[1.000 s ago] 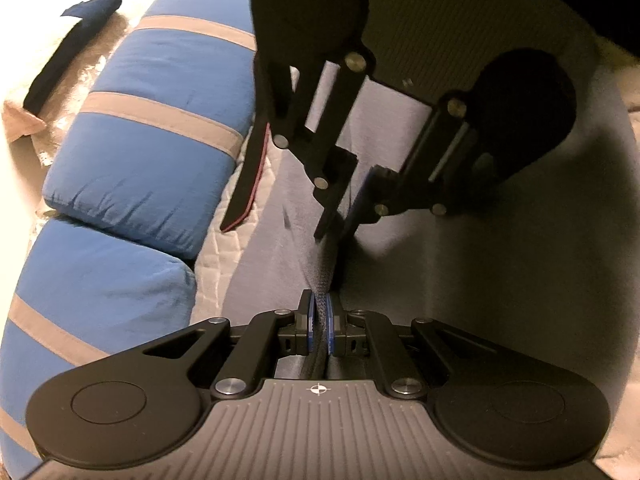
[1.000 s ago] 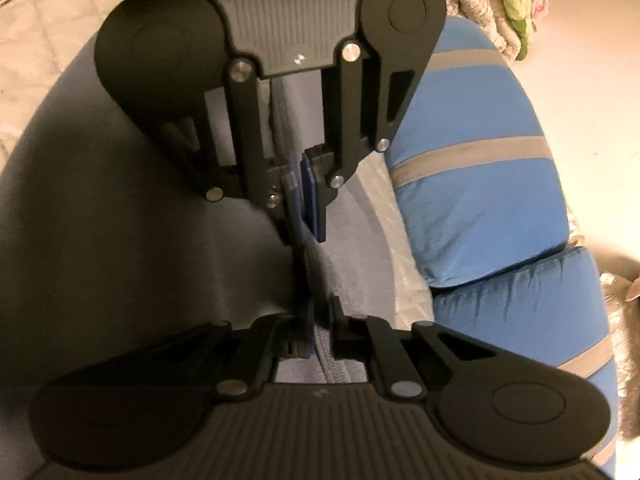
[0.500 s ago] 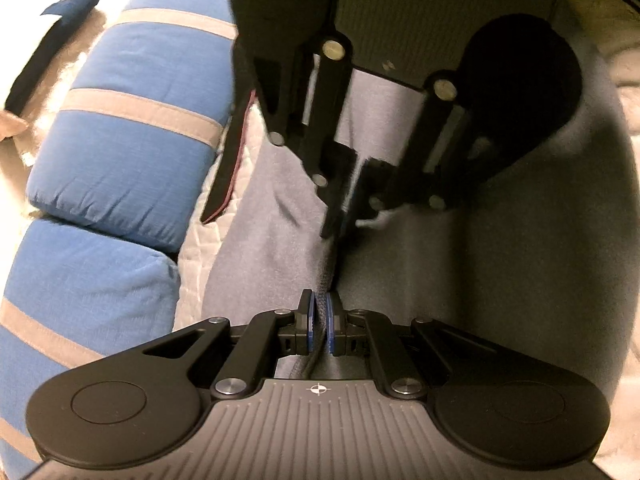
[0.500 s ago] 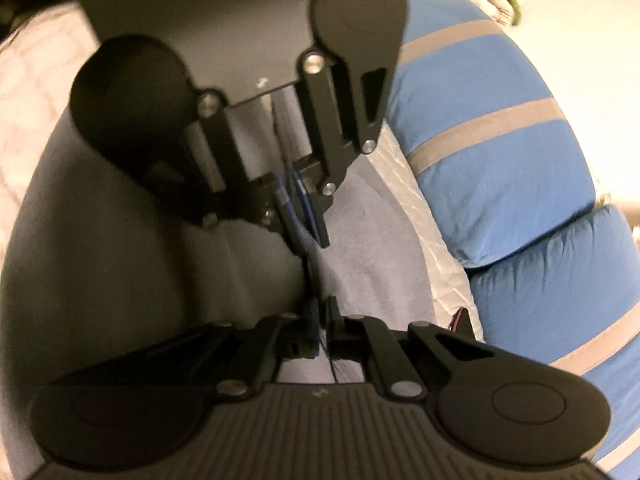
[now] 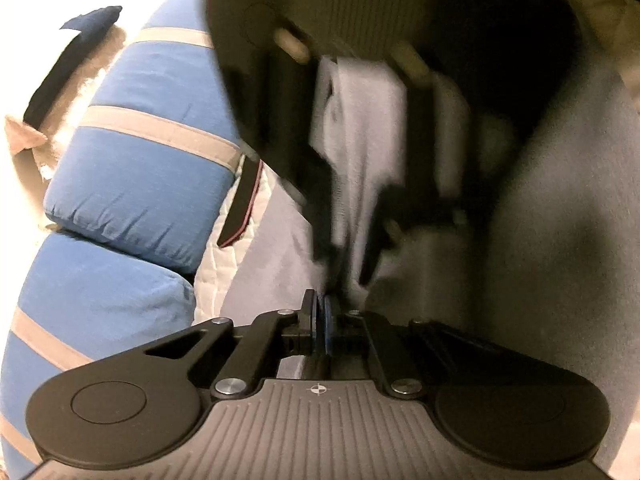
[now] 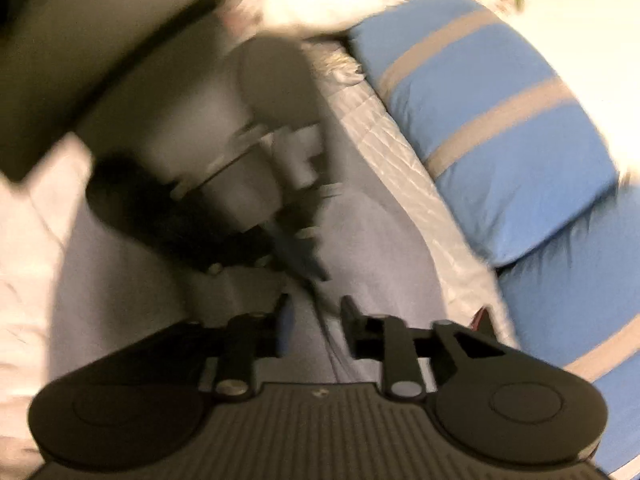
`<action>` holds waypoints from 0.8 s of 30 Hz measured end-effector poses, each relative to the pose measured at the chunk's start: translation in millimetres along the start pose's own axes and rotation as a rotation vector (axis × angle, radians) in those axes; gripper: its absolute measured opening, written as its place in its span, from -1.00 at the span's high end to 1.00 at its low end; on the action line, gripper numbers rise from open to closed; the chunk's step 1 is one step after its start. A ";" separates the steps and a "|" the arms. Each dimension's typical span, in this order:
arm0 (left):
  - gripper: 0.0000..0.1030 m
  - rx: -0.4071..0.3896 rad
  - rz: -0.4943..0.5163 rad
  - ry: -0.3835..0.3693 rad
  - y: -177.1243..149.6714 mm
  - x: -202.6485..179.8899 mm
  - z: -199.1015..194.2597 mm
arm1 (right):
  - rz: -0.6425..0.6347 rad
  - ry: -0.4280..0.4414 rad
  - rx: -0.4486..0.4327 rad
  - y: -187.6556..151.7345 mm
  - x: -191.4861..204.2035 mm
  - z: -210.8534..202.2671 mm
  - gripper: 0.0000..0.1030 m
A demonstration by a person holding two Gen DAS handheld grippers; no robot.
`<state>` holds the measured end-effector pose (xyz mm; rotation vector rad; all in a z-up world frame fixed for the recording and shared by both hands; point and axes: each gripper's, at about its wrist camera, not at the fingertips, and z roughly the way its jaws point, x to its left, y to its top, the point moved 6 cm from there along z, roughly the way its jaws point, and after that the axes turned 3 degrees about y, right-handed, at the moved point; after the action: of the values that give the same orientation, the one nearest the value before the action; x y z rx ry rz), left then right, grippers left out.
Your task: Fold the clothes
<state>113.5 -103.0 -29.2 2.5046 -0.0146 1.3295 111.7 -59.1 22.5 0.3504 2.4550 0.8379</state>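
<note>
A grey garment (image 5: 560, 240) lies spread over the bed. My left gripper (image 5: 322, 318) is shut, and a raised fold of the garment runs into its blue pads. Facing it, blurred by motion, my right gripper (image 5: 348, 256) hovers just beyond with its jaws opening. In the right wrist view the right gripper (image 6: 312, 320) stands apart around the garment's (image 6: 380, 240) fold line, and its pads do not press on it. The left gripper (image 6: 308, 264) shows there as a dark blur, tilted, close ahead.
Two blue pillows with grey stripes (image 5: 140, 168) (image 6: 500, 140) line the side of the bed. A white quilted cover (image 5: 224, 280) (image 6: 400, 152) shows under the garment. A dark strap with a red edge (image 5: 240, 208) hangs by the pillows. Bundled bedding (image 6: 320, 4) lies further off.
My right gripper opened, let go of the fold it pinched, rose and rolled to one side. The left gripper stayed shut on the fold and hardly moved.
</note>
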 end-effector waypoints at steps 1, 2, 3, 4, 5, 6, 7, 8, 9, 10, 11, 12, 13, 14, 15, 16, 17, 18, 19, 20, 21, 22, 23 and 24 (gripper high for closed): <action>0.93 0.001 0.009 0.000 -1.1 -1.5 0.9 | 0.067 -0.016 -0.029 -0.4 -15.7 -4.1 0.05; 0.93 0.002 0.008 -0.001 -1.9 -2.3 1.7 | 0.136 -0.034 -0.057 -0.9 -31.7 -7.7 0.04; 0.93 0.005 0.011 -0.002 -2.8 -2.6 2.4 | 0.214 -0.073 -0.072 -3.2 -49.3 -5.1 0.04; 0.93 0.008 0.015 -0.003 -3.8 -2.8 3.0 | 0.274 -0.118 -0.076 -5.9 -62.3 0.0 0.04; 0.93 0.010 0.024 -0.002 -3.6 -7.5 -0.9 | 0.328 -0.155 -0.071 -8.8 -74.2 8.0 0.04; 0.93 0.011 0.026 -0.002 -3.4 -7.4 -1.1 | 0.380 -0.191 -0.065 -11.7 -85.7 16.1 0.04; 0.93 0.012 0.028 -0.002 -3.3 -6.5 -0.6 | 0.411 -0.201 -0.056 -14.3 -94.6 26.2 0.04; 0.93 0.013 0.029 -0.003 -3.1 -5.5 0.0 | 0.442 -0.212 -0.048 -16.9 -103.3 36.5 0.04; 0.93 0.014 0.031 -0.003 -3.0 -4.6 0.5 | 0.466 -0.213 -0.038 -19.4 -110.3 47.6 0.03; 0.93 0.012 0.028 -0.002 -3.4 -3.3 1.5 | 0.484 -0.200 -0.031 -22.1 -117.0 59.1 0.00; 0.93 0.009 0.026 0.003 -4.1 -2.1 1.9 | 0.503 -0.186 -0.024 -24.8 -123.6 70.3 -0.05; 0.93 0.005 0.024 0.009 -4.7 -0.9 2.1 | 0.522 -0.170 -0.019 -26.9 -128.7 79.9 -0.07; 0.93 0.004 0.021 0.007 -5.4 -0.1 2.5 | 0.541 -0.154 -0.014 -29.0 -133.4 89.3 -0.08; 0.93 0.004 0.017 0.005 -6.2 0.7 2.9 | 0.564 -0.130 -0.010 -31.7 -135.0 95.6 -0.10; 0.93 0.004 0.014 0.003 -6.9 1.5 3.3 | 0.583 -0.104 0.001 -35.2 -135.7 100.9 -0.10; 0.93 0.003 0.011 0.000 -7.6 2.3 3.7 | 0.601 -0.077 0.012 -38.7 -136.5 106.1 -0.08; 0.93 0.004 0.008 -0.003 -8.3 3.2 4.3 | 0.609 -0.049 0.017 -40.7 -138.2 111.9 0.08; 0.93 0.004 0.006 -0.006 -8.9 4.2 4.9 | 0.622 -0.020 0.015 -41.1 -140.8 115.9 0.43; 0.93 0.004 0.004 -0.009 -9.6 5.1 5.5 | 0.634 0.006 0.014 -41.4 -143.5 119.3 0.85; 0.93 0.006 0.002 -0.008 -9.9 4.8 4.3 | 0.648 0.006 0.013 -40.6 -146.0 118.4 0.98; 0.93 0.009 0.000 -0.007 -10.3 4.4 2.8 | 0.648 -0.004 0.004 -38.3 -149.4 116.3 0.98; 0.93 0.011 -0.002 -0.005 -10.6 4.0 1.3 | 0.634 -0.030 -0.011 -35.1 -152.7 114.1 0.99; 0.93 0.014 -0.004 -0.003 -10.9 3.6 -0.2 | 0.621 -0.055 -0.027 -31.8 -155.9 111.9 0.99; 0.93 0.017 -0.007 -0.002 -11.3 3.1 -1.8 | 0.613 -0.077 -0.046 -28.3 -158.8 109.4 0.99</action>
<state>115.6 -91.3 -28.7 2.5173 0.0044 1.3302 301.9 -89.7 -7.3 1.1306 2.2672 1.0912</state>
